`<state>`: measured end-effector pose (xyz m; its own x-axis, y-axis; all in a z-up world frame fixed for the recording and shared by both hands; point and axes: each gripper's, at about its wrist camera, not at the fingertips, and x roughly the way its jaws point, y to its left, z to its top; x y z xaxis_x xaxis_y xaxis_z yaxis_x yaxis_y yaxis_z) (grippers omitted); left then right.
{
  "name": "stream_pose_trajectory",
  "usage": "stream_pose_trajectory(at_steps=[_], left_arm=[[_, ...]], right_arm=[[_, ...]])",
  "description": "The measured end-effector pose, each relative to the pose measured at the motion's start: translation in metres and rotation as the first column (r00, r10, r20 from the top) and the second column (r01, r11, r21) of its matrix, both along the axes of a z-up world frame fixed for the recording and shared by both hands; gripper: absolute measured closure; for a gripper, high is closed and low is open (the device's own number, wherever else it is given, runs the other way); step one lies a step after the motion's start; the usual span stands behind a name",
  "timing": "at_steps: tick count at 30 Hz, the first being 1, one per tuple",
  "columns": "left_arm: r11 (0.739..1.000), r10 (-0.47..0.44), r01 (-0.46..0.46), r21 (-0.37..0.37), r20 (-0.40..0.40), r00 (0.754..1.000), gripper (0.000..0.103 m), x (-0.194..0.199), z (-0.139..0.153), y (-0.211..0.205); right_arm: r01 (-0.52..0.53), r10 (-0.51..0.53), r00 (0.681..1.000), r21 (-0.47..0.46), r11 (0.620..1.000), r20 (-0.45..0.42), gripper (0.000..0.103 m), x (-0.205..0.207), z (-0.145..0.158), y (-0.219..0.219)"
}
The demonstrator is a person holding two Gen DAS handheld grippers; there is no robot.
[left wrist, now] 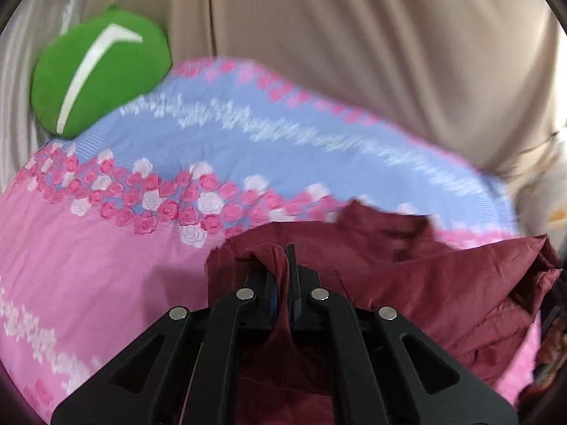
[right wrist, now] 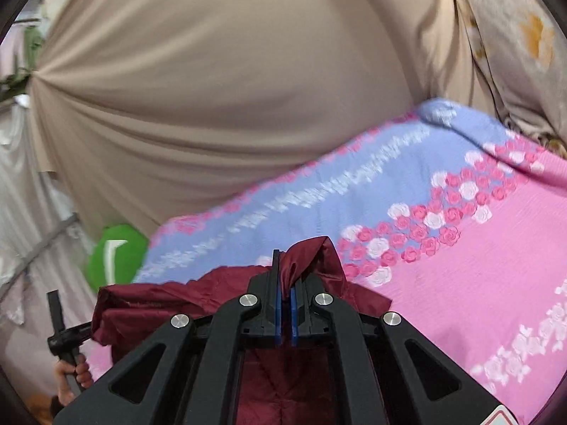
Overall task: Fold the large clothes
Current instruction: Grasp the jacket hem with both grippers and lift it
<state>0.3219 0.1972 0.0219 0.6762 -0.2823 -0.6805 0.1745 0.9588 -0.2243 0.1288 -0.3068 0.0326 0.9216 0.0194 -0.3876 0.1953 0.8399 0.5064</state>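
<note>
Beige curtains (left wrist: 336, 53) back a bed spread with a pink-and-blue rose-print sheet (left wrist: 106, 265). Left gripper (left wrist: 281, 276) is pinched tight on the maroon jacket (left wrist: 443, 301); right gripper (right wrist: 283, 283) clamps another fold of it. The garment drapes between them above the sheet, a green cushion (left wrist: 102, 74) at ten o'clock. Keep both pinches level and taut so the fold lands square.

You are in a home bedroom: a bed under a pink-and-blue rose-print sheet (left wrist: 106, 255), a green cushion (left wrist: 99, 78) at its edge, beige curtains (right wrist: 212, 88) behind.
</note>
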Motion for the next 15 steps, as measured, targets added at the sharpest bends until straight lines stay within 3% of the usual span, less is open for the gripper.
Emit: stream_pose_trajectory(at_steps=[6,10,15], left_arm=[[0.998,0.027,-0.019,0.052,-0.153,0.988,0.100,0.069,-0.071,-0.018],[0.998,0.017,-0.009,0.059,-0.134,0.991,0.098,0.076,-0.090,-0.021],[0.999,0.018,-0.015,0.039,-0.076,0.997,0.098,0.072,-0.094,-0.022]], right_arm=[[0.030,-0.022,0.973,0.034,0.999,-0.228,0.100,0.096,-0.075,-0.022],[0.030,-0.003,0.943,0.079,0.996,-0.332,0.100,0.127,-0.124,-0.030],[0.006,0.023,0.940,0.084,0.996,-0.340,0.096,0.132,-0.129,-0.030]])
